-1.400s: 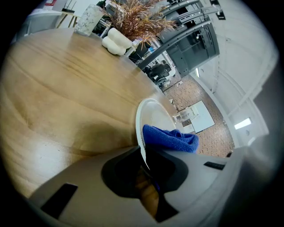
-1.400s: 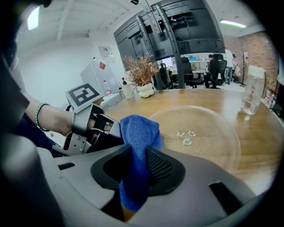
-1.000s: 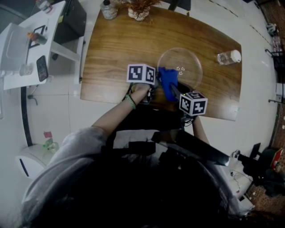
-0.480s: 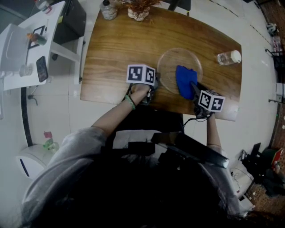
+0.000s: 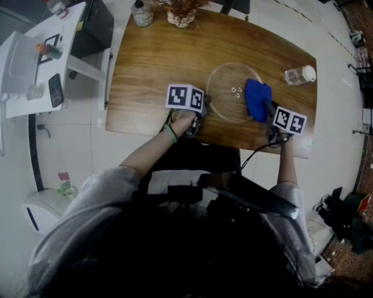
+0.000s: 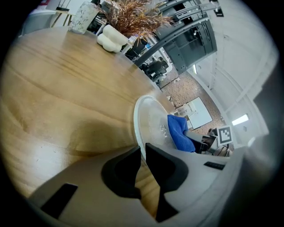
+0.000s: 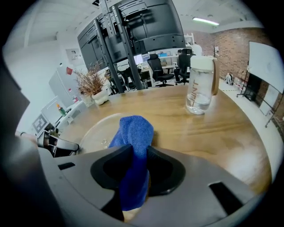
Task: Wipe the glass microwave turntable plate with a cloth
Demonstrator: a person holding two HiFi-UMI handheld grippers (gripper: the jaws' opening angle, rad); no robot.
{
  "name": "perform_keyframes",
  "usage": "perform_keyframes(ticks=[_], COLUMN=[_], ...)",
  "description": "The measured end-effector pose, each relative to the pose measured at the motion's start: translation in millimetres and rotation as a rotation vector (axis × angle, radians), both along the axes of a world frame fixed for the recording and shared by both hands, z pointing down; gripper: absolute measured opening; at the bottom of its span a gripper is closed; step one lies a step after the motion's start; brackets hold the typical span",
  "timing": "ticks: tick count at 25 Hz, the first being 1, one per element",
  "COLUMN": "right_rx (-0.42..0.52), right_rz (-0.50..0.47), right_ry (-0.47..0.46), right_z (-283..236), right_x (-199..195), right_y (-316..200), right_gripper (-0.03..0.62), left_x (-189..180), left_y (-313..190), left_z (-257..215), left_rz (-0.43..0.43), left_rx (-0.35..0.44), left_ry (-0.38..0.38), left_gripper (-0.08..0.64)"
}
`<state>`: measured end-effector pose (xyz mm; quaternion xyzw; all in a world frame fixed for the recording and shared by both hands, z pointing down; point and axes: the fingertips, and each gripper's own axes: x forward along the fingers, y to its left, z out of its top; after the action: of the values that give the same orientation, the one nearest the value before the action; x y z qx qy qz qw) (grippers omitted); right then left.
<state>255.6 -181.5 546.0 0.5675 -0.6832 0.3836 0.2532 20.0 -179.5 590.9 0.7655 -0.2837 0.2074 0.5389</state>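
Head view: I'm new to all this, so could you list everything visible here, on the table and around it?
wooden table: one, brown, centre of the view
glass turntable plate: one, clear, on the table's near half
blue cloth: one, blue, on the plate's right part
clear bottle: one, white cap, standing at the table's right end
dried plant in a white vase: one, brownish, far edge
glass jar: one, clear, left of the vase
white side desk: one, left of the table
phone: one, dark, on that desk
left gripper: one, grey, shut on the plate's left rim
right gripper: one, grey, shut on the cloth
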Motion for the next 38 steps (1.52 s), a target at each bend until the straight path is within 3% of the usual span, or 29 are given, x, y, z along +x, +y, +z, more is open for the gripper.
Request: perform_keyframes(ticks=[6,12,22,31,38], right_rx=[0.033,0.1,0.175,0.237,0.245], right_rz=[0.093,0.246,0.323,0.493,0.55], right_ry=[-0.036,-0.121,-0.115,-0.305,-0.37], right_z=[1,4,-12,-25,-31], right_x=[2,4,-7,-28,-40], right_y=[-8,4,14,63,112], right_gripper=[0.12,0.12,0.12,0.12,0.12], left_x=[2,1,1,-2,-8], left_y=[3,-2,-2,-5,-9], left_z=[0,-1,-1,1,1], left_rz=[0.014,-0.036,-0.051,-0.078,-0.157], left_rx=[-0.004,-0.021,-0.013,-0.001,-0.021], left_ry=[0.007,0.038,0.007,-0.002,0.015], left_gripper=[0.034,0.032,0.032,0.031,0.026])
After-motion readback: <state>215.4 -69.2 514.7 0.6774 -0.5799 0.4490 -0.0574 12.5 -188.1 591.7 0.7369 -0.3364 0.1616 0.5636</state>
